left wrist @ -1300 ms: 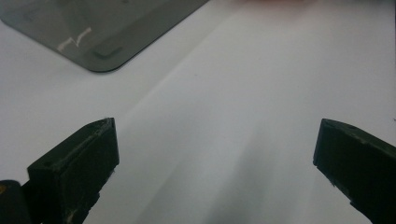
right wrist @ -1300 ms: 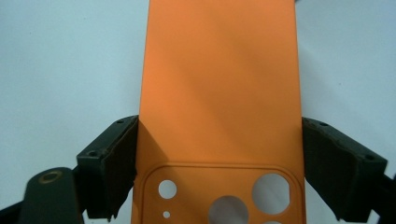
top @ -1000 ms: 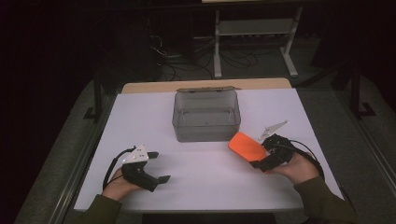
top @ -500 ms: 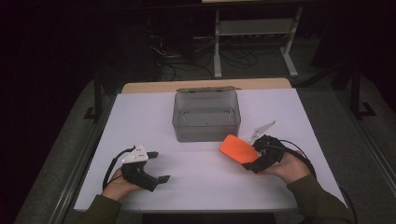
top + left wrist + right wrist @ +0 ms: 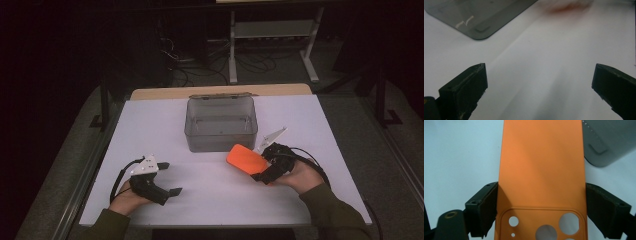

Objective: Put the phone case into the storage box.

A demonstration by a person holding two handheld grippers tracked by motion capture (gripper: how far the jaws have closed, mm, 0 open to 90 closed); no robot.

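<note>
Evidently the orange phone case (image 5: 541,170) is the item in hand: it sits crosswise between the two jaws of the right gripper (image 5: 262,167), which press on its long edges near the camera cut-outs, so the case is pinched by its width and most of its length sticks out free ahead of the jaws. My reading is that gripping at the cut-out end leaves the far end clear to lead into a container. In the high view the case (image 5: 246,158) is held just above the white tabletop (image 5: 210,200), right of centre and toward the near edge, its free end pointing at the front right corner of the smoky clear plastic box (image 5: 221,122), which stands open-topped at the middle of the table nearer the far edge; case and box are close but apart. The right hand (image 5: 299,176) lies low, forearm coming in from the near right corner, wrist angled so the gripper points left and away. The left gripper (image 5: 159,176) rests near the near left corner, well apart from the box; its jaws are spread wide with only bare tabletop between them, the left hand (image 5: 127,196) idle behind it, probably waiting to steady the box.
</note>
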